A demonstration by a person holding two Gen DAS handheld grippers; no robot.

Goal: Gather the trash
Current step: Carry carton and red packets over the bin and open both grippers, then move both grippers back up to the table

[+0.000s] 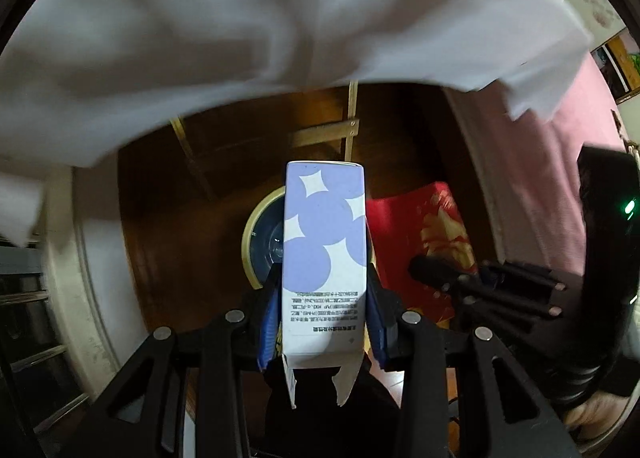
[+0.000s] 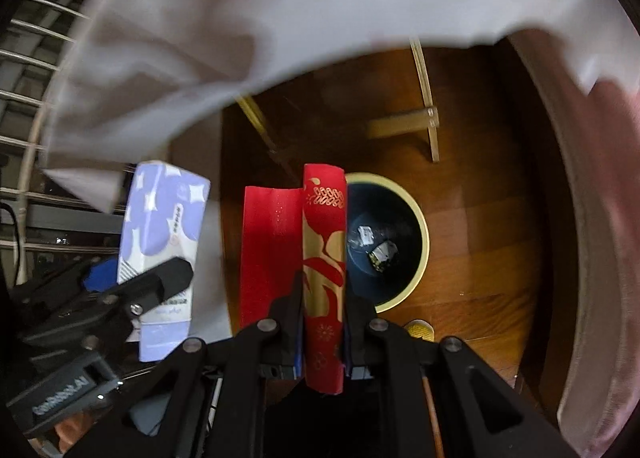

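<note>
A purple-and-white carton (image 1: 324, 254) is gripped between the blue-lined jaws of the left gripper (image 1: 323, 278), its torn open end turned toward the camera and its printed side facing up. In the right wrist view the same carton (image 2: 164, 242) is seen at the left, clamped in the black fingers of the left gripper (image 2: 138, 290).

A flattened red-and-gold package (image 2: 324, 270) is pinched edge-on in the right gripper (image 2: 323, 294), whose jaws are closed tightly on it; a red flap of the package is spread to the left of the jaws. From the left wrist view the package (image 1: 424, 242) is shown to the right of the carton, with the right gripper (image 1: 460, 278) beside it.

Below both grippers a dark waste bin (image 2: 404, 290) with a pale yellow rim is set on a brown wooden floor (image 2: 480, 218). Scraps of discarded wrapper (image 2: 382, 252) are visible at the bottom of the bin. In the left wrist view the bin (image 1: 250, 242) is largely hidden behind the carton.

The upper part of both views is covered by a blurred white cloth (image 1: 240, 26). A pale wooden frame (image 2: 424, 122) is seen on the floor beyond the bin, and a pink surface (image 1: 540, 162) is shown along the right edge.
</note>
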